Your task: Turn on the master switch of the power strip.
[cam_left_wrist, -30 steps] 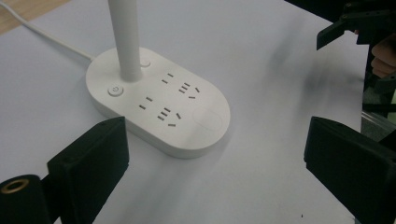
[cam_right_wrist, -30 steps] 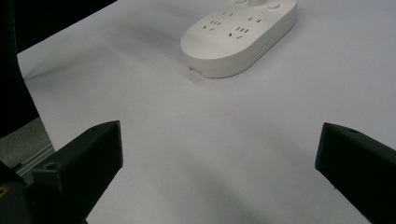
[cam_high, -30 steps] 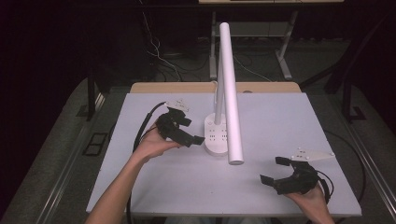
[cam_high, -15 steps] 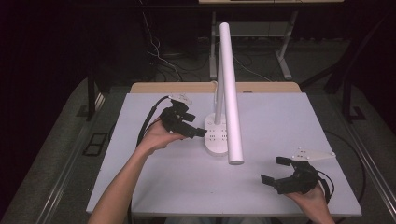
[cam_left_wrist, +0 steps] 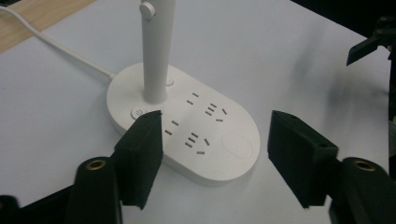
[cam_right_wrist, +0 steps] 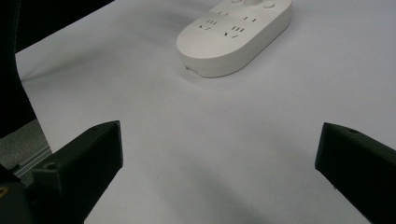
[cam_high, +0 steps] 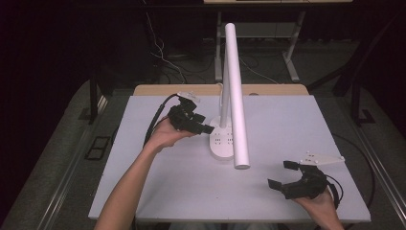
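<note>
White counter (cam_high: 143,191) under dim room light, dark floor and cables behind. Lamp (cam_high: 235,96) stands mid-counter on its oval base (cam_left_wrist: 187,126), which doubles as a power strip; cord (cam_left_wrist: 51,44) runs off toward the far edge. Change over the last second: left tool (cam_high: 203,127) has moved in from the left and now sits right at the base, jaws spread, one jaw tip just over the power button (cam_left_wrist: 138,113) beside the post (cam_left_wrist: 156,51). Whether it touches, I can't tell. Nothing gripped. Right tool (cam_high: 287,175) hasn't moved: parked near the front right corner, jaws wide apart, empty, well clear of the base (cam_right_wrist: 233,35). Lamp itself hasn't shifted; the bar looks unlit. My read: left hand is lining up to press the switch, not to grab the lamp. Next move needs a small downward nudge with that jaw tip; risk is sliding off the button or shoving the base sideways.
</note>
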